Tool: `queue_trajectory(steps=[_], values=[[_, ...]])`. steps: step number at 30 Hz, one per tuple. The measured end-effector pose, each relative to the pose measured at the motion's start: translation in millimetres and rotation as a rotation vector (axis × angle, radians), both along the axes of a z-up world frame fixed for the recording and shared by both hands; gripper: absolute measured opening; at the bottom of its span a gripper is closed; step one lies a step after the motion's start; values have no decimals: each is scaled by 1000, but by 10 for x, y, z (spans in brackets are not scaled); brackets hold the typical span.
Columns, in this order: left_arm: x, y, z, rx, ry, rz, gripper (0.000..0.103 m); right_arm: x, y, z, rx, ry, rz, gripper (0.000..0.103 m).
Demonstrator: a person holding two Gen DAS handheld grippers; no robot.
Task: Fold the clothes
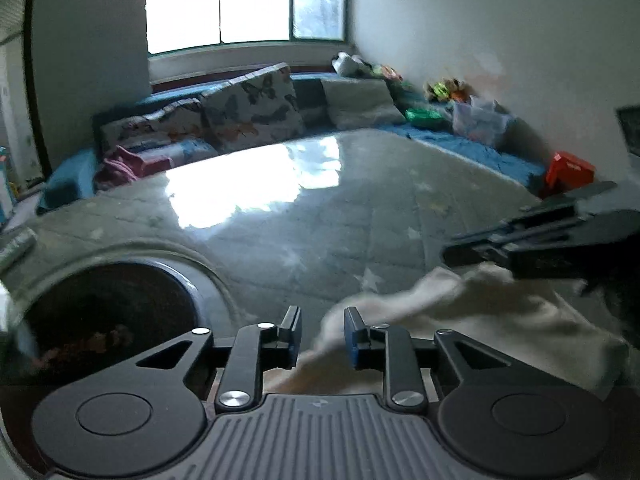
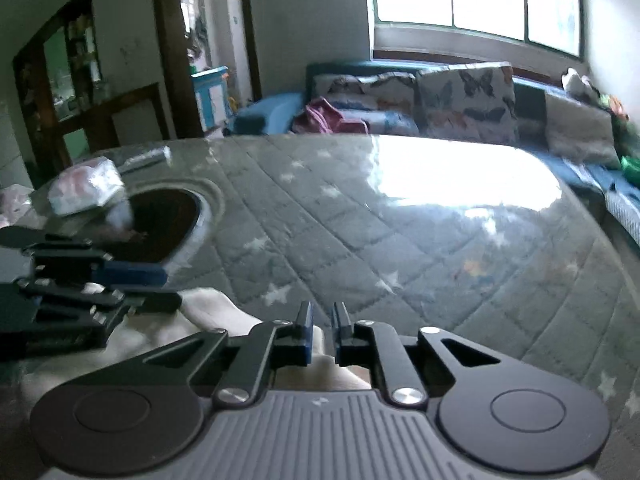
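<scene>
- Left wrist view, left tongs (image 1: 322, 330): jaws parted with a clear gap; pale cloth shows in the gap and beside the blue pad, but whether either pad touches it cannot be told.
- Cloth (image 1: 480, 312): cream garment, bunched and blurred, lying low on the surface at the near right; its long axis runs from the left tongs up and rightward to the right tongs (image 1: 472, 246), which enter sideways from the right edge just above it.
- Right wrist view, right tongs (image 2: 322, 330): jaws narrowly apart, cloth (image 2: 208, 308) showing pale in the slot between them; a firm grip cannot be confirmed.
- Left tongs (image 2: 160, 286): reaching in from the left edge, jaws apart, cloth just beneath.
- Surface (image 2: 400, 240): glossy top over a grey quilted, star-printed cover.
- Round dark opening (image 1: 108, 312): set in the surface, near left.
- Sofa (image 1: 256, 108): blue, with butterfly cushions, beyond the surface under the window (image 1: 244, 0).
</scene>
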State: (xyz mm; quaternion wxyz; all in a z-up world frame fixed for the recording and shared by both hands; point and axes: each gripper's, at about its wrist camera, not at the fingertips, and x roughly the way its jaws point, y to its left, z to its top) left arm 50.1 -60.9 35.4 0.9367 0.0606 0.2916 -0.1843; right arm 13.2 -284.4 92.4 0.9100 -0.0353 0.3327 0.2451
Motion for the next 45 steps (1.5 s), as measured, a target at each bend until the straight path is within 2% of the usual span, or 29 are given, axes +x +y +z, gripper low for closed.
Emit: queue_trajectory(steps=[4,7,11,16,19,26,28,35,45], values=[[-118,200,136,-43,-25,43,25,-25,62,15,-8,-10,19,10],[-306,272,179,-66,-18,11,23,-13,130,-2,-7,-3,36,10],[-487,258,107,-71,31,-53,23,3,220,-24,-5,7,59,11],[-426,336,-50,-66,78,4,23,23,333,-52,-2,19,88,12],[-362,424,-99,-78,91,44,24,41,405,-75,-4,27,103,15],[-326,495,-123,-86,99,49,26,125,610,-180,-26,45,129,19],[-343,487,-94,-83,92,49,26,91,583,-124,-28,31,127,21],[-466,357,51,-95,55,18,25,-330,313,69,-59,1,161,23],[-801,14,-40,-62,52,-59,25,-1101,164,-42,-148,-41,226,22]])
